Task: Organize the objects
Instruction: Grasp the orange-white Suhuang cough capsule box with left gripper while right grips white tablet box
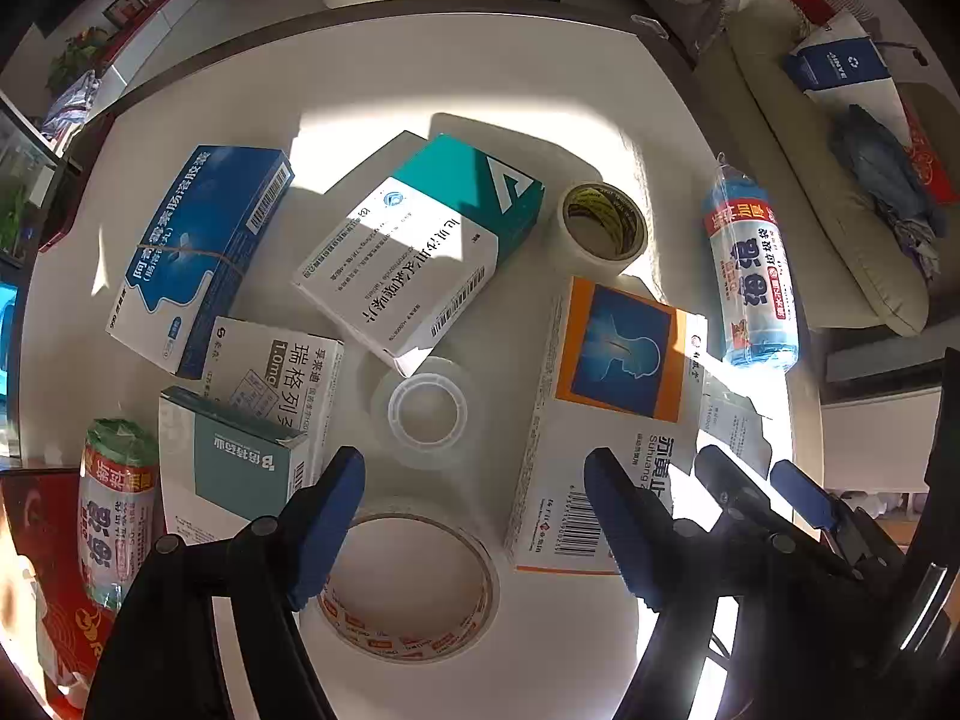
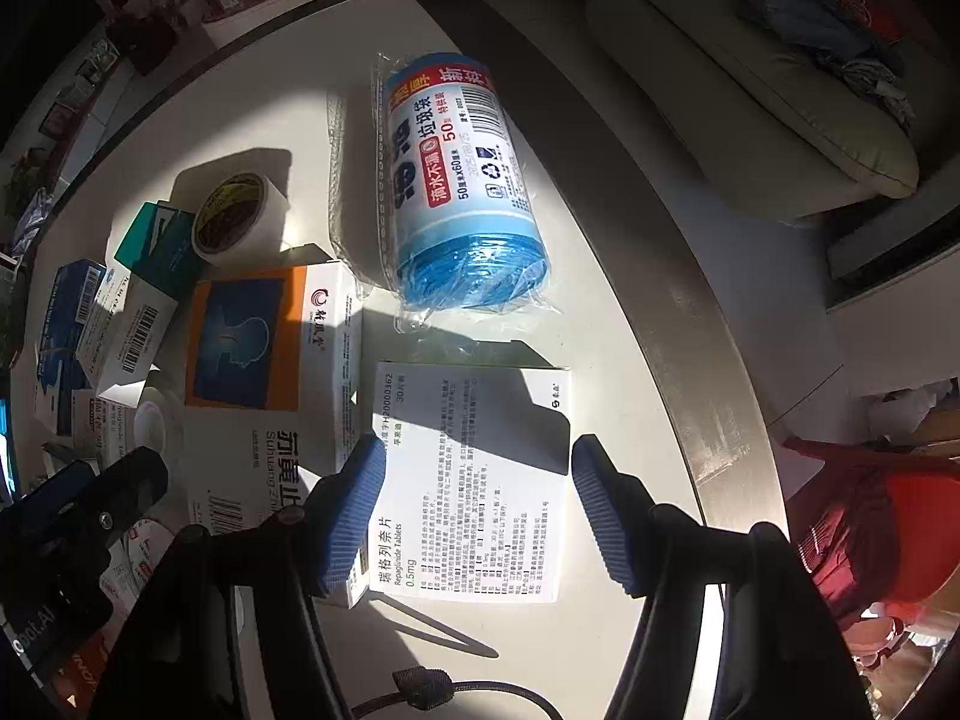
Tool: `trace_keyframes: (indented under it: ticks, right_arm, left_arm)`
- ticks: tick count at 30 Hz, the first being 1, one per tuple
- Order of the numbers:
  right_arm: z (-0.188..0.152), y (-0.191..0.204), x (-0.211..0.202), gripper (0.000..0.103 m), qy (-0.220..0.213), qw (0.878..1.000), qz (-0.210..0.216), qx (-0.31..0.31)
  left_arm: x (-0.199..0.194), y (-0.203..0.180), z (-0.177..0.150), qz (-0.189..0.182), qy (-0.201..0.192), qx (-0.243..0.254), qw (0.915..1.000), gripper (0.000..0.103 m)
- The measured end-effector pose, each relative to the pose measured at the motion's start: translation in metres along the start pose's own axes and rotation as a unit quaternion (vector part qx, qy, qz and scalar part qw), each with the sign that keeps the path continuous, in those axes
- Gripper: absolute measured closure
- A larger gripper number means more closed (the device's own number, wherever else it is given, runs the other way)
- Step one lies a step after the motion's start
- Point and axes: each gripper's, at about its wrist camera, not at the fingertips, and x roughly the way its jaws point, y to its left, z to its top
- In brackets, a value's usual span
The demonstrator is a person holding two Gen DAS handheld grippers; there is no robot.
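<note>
Right now my right gripper (image 2: 477, 504) hangs over the white repaglinide box (image 2: 474, 480), jaws spread about as wide as the box with a blue pad off each long edge, neither pressing; it holds nothing. I judge I've lined them along the box so they can close across its narrow width.

The box lies flat on the bench (image 2: 600, 300), its left edge just beside the orange-and-white box (image 2: 264, 360), which I take as my landmark. Beyond that box stands the small yellow-cored tape roll (image 2: 237, 219); further right lies the blue bin-bag roll (image 2: 462, 180), on its side near the bench rim.

My left gripper (image 1: 474, 522) hovers just left of the landmark box (image 1: 618, 408), jaws wide and empty, above the large clear tape roll (image 1: 408, 588). The small clear tape ring (image 1: 427, 411) sits beyond it, touching the teal-and-white box (image 1: 414, 252).
</note>
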Motion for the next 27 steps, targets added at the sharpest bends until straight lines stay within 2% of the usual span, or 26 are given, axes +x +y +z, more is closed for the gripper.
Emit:
trace_keyframes:
  ticks: [7,9,10,21,27]
  right_arm:
    - [-0.003,0.000,0.007,0.027,0.008,1.000,0.009,-0.016]
    - [-0.007,-0.003,0.013,0.026,0.021,1.000,-0.008,-0.021]
    - [-0.010,-0.005,0.012,0.026,0.011,0.999,-0.020,-0.028]
    - [-0.020,-0.052,0.009,0.026,0.005,1.000,-0.011,-0.015]
    - [-0.021,-0.058,0.010,0.026,0.004,1.000,-0.001,-0.023]
  left_arm:
    - [0.007,-0.005,0.010,-0.001,0.005,-0.003,1.0000,0.023]
    - [0.009,-0.009,0.011,-0.001,0.007,-0.002,1.0000,0.024]
    - [0.009,-0.011,0.011,-0.001,0.008,-0.001,1.0000,0.024]
    - [0.024,-0.056,0.012,0.016,0.012,0.042,0.9989,0.023]
    - [0.022,-0.083,0.011,0.054,-0.015,0.086,0.9947,0.020]
